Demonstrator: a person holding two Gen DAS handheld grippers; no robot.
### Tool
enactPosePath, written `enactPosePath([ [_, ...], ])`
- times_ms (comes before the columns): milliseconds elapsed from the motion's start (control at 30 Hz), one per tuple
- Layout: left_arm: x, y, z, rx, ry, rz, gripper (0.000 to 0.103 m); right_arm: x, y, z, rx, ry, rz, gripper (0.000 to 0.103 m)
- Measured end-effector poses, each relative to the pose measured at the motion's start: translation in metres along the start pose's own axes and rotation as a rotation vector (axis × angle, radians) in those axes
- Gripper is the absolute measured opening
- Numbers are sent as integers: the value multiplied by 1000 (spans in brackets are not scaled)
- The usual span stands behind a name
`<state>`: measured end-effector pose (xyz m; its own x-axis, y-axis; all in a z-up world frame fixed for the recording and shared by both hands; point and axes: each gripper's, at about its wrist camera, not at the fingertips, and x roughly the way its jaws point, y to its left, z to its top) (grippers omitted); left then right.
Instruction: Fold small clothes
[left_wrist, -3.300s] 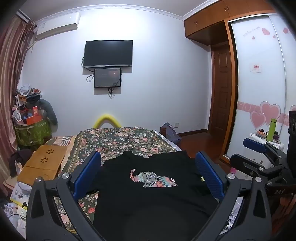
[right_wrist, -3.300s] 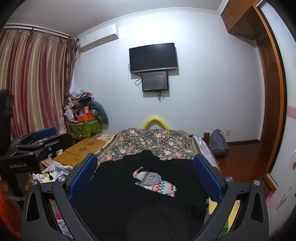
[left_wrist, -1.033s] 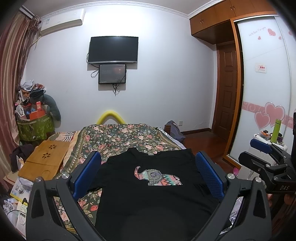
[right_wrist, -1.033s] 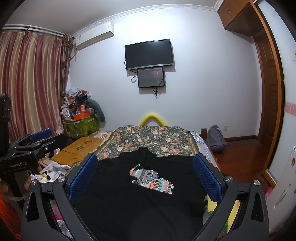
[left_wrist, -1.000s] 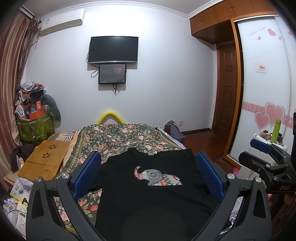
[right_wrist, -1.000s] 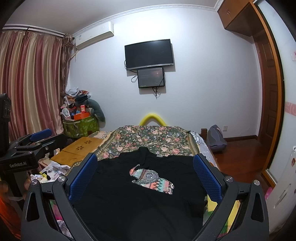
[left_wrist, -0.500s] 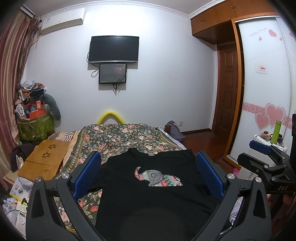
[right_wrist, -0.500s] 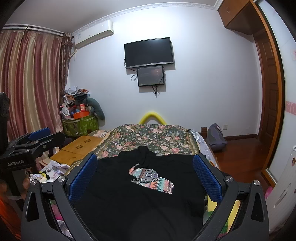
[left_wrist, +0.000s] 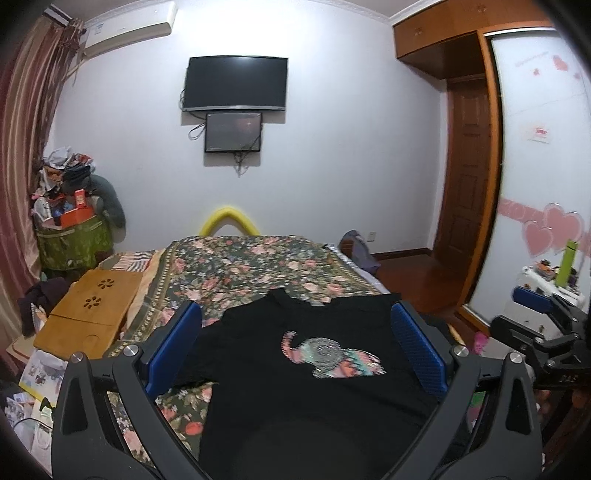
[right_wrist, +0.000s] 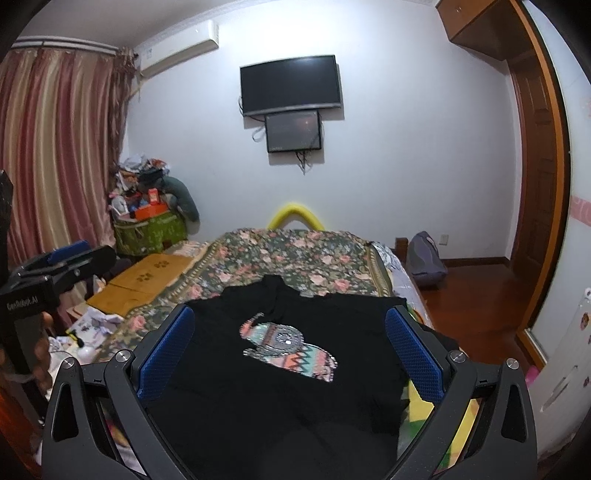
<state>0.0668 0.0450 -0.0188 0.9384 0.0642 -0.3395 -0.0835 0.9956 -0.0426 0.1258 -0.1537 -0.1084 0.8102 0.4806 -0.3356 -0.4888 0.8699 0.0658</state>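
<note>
Both views have been tilted slightly since earlier; the black shirt (left_wrist: 295, 373) is spread flat on the bed (left_wrist: 240, 266), with left gripper (left_wrist: 295, 347) and right gripper (right_wrist: 286, 347) held wide apart, empty.

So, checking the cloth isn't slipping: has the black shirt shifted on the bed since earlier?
No. The shirt lies on the same patch of the floral bedspread; only the cameras drifted.
</note>
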Motion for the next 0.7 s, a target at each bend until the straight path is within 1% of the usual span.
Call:
enactPosePath([
  [133,35,15,6,10,42,16,103,22,-14,1,9,32,-12,103],
  [200,61,26,8,20,75,36,103,34,-20,3,5,53,-16,103],
  [267,88,38,8,18,114,69,103,54,-30,5,-7,79,-31,103],
  [300,99,44,8,12,130,72,103,58,-33,5,-10,86,-35,103],
  [367,123,58,5,-8,161,69,103,81,-44,6,-17,122,-44,103],
  [467,163,79,0,-36,244,79,103,105,-57,5,-11,167,-37,103],
  [700,259,122,-20,-94,448,33,103,174,-103,-6,37,313,-33,102],
])
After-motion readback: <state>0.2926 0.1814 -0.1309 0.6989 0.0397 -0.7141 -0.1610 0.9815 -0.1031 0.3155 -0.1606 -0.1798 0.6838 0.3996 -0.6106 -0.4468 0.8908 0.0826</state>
